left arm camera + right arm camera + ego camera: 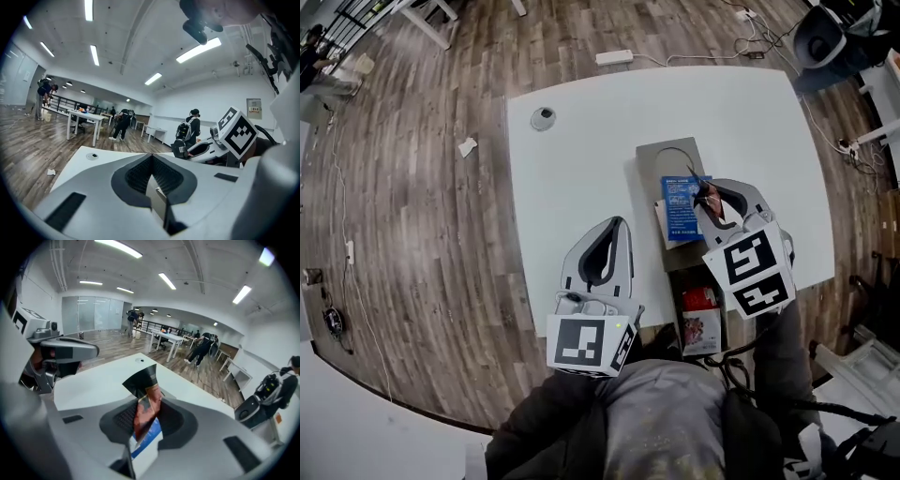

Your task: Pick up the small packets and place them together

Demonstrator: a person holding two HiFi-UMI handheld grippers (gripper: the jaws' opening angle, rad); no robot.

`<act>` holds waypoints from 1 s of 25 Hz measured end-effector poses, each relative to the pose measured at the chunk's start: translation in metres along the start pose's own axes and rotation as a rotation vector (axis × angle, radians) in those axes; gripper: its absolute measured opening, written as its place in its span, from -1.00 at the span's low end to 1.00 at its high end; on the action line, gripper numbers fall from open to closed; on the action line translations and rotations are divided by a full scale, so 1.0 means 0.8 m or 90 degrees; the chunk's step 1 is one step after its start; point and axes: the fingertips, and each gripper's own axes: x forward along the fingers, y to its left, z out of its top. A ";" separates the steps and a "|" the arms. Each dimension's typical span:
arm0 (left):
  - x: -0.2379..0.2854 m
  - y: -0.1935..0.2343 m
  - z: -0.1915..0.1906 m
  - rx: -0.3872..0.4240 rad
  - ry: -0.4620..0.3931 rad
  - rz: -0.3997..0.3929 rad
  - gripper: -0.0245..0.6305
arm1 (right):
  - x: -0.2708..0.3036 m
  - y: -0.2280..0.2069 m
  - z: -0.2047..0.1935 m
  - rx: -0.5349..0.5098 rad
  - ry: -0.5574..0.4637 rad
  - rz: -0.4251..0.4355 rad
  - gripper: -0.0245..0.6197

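One packet [146,401] gripped by right hand-held gripper [142,423] | print seemingly unreadable | left hand-held gripper [152,165] clenched

Plenty of bare white table [581,169] on the left and far side for us to swing through, and the only thing there is a small round cap [543,118] near the far left corner. Right of centre is tighter: the grey tray [667,155] carries a blue packet [680,208], and our right gripper [709,198] hangs over it with a dark packet [145,401] pinched upright. Red packets [701,317] crowd the near edge just beside it. Our left gripper [619,223], jaws together, fills the near middle.
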 end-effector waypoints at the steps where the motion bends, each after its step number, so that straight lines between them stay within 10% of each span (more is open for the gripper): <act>1: 0.006 0.008 -0.002 -0.004 0.005 0.002 -0.92 | 0.012 -0.001 -0.001 -0.003 0.015 0.003 -0.65; 25: 0.026 0.052 -0.023 -0.028 0.035 0.020 -0.92 | 0.072 0.020 -0.010 0.026 0.064 0.082 -0.09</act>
